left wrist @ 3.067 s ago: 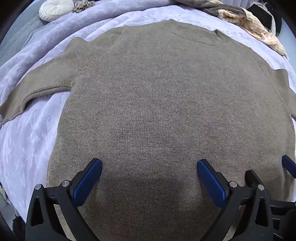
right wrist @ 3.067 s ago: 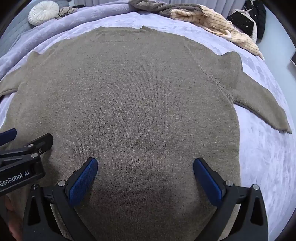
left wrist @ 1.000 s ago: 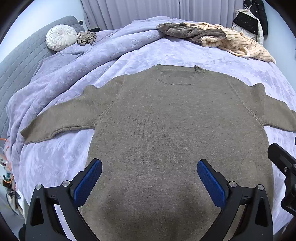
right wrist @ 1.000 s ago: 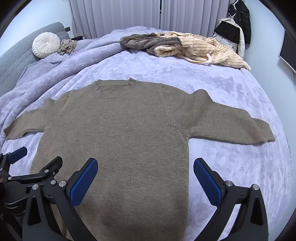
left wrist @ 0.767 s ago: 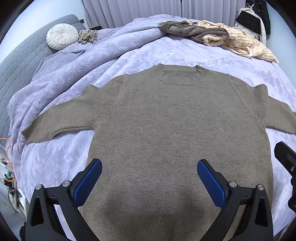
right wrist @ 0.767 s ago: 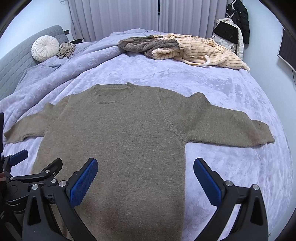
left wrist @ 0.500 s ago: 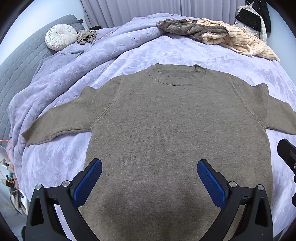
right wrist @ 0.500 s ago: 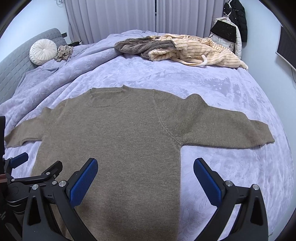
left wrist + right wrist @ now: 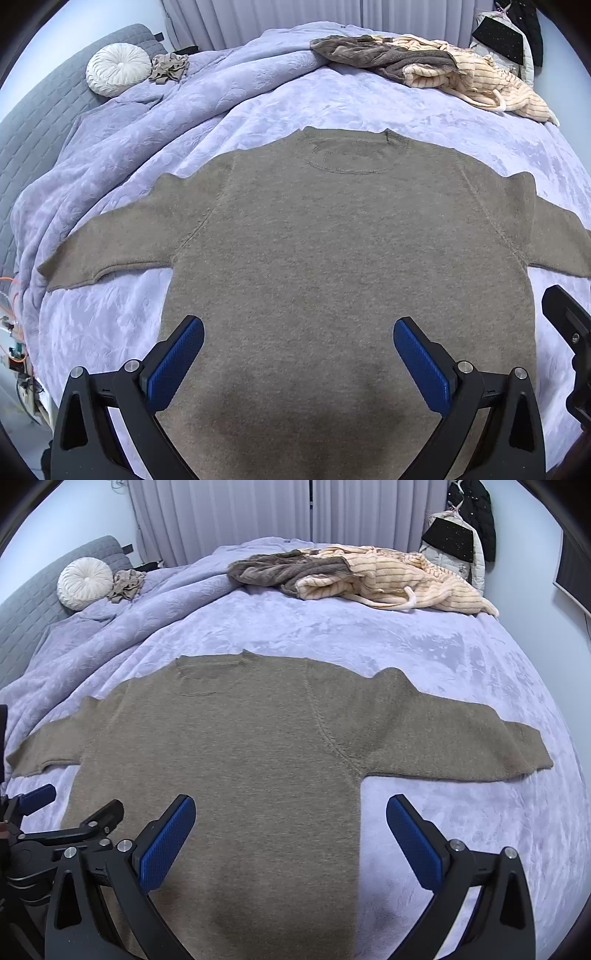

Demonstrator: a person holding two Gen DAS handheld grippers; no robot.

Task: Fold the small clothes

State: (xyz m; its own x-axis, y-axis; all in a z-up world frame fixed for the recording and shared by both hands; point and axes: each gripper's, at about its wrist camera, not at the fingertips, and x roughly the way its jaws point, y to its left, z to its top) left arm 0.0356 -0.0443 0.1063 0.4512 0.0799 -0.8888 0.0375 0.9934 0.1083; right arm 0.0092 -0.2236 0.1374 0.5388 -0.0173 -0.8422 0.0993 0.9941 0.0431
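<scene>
A brown knitted sweater (image 9: pixel 332 251) lies flat on the lilac bedspread (image 9: pixel 258 96), neck away from me, both sleeves spread out sideways. It also shows in the right wrist view (image 9: pixel 240 746), with its right sleeve (image 9: pixel 461 738) stretched out. My left gripper (image 9: pixel 297 354) is open and empty above the sweater's lower body. My right gripper (image 9: pixel 290 834) is open and empty above the sweater's lower right edge. The left gripper also shows in the right wrist view (image 9: pixel 48 812), at the left edge.
A pile of clothes, brown and cream striped (image 9: pixel 354 576), lies at the far side of the bed. A round white cushion (image 9: pixel 84 583) and a small crumpled cloth (image 9: pixel 127 583) sit by the grey headboard (image 9: pixel 29 602). Dark jackets (image 9: pixel 469 535) hang at the far right.
Both grippers have drawn back and up from close over the sweater, so the whole sweater and both sleeves are now in view. Both stayed open.
</scene>
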